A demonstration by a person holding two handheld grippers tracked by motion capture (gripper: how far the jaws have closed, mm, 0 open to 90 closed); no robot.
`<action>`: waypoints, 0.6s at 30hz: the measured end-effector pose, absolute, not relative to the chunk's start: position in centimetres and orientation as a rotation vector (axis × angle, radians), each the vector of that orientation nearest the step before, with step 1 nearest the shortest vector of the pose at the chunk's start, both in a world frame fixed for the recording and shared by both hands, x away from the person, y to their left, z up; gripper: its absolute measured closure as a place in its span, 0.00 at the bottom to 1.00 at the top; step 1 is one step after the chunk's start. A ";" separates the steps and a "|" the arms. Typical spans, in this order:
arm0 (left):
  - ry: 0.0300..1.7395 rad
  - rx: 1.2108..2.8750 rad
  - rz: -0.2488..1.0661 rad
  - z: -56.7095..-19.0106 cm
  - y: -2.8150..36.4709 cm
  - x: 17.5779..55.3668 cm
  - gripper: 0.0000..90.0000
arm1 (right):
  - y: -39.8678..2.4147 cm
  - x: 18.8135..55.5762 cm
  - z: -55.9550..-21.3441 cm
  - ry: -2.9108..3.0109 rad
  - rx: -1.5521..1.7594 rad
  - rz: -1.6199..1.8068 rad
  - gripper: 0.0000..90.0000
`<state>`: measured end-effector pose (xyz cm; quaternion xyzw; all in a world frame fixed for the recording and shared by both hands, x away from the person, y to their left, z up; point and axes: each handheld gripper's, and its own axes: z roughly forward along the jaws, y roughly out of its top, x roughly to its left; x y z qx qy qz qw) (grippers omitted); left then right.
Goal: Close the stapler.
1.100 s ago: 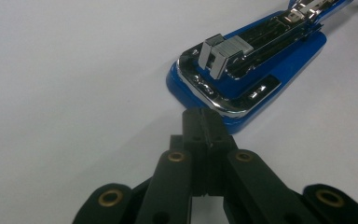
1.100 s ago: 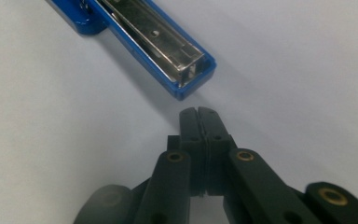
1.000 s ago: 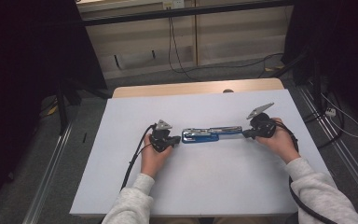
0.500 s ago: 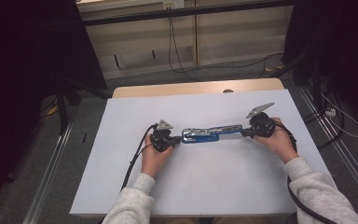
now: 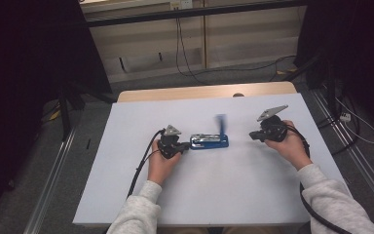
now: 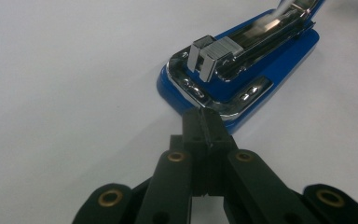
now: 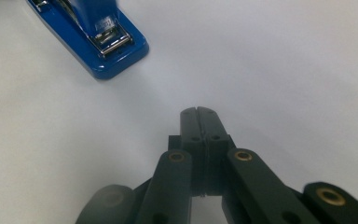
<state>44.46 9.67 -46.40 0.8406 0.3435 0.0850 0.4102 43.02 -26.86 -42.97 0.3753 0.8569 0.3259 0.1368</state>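
Blue stapler [image 5: 209,141] mid-desk [image 5: 126,195], its top swung up and blurred.
High view: left gripper [image 5: 171,145] at its left end, right gripper [image 5: 269,130] well apart. Left gripper view: jaws pressed together, tips touching the chrome end. Right gripper view: jaws together, empty.

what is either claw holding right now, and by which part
Nothing is held. The left claw is shut, tips against the blue stapler's base end; the right claw is shut, apart.

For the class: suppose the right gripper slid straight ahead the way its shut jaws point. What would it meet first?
Probably the bare white table: ahead of the right gripper the line looks free. The blue stapler lies off to the left of that line in the right gripper view, so it would likely be missed, though depth is hard to judge.
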 end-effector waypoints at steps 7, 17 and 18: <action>0.872 2.105 0.213 -46.4 9.7 44.4 0.95 | -26.7 42.9 -43.0 2.479 1.080 0.964 0.97; 0.915 2.058 0.198 -45.3 10.8 44.3 0.66 | -26.8 42.4 -43.1 2.471 1.129 1.028 0.75; 0.911 2.055 0.198 -45.2 10.8 44.2 0.64 | -26.7 42.4 -43.1 2.468 1.140 1.039 0.74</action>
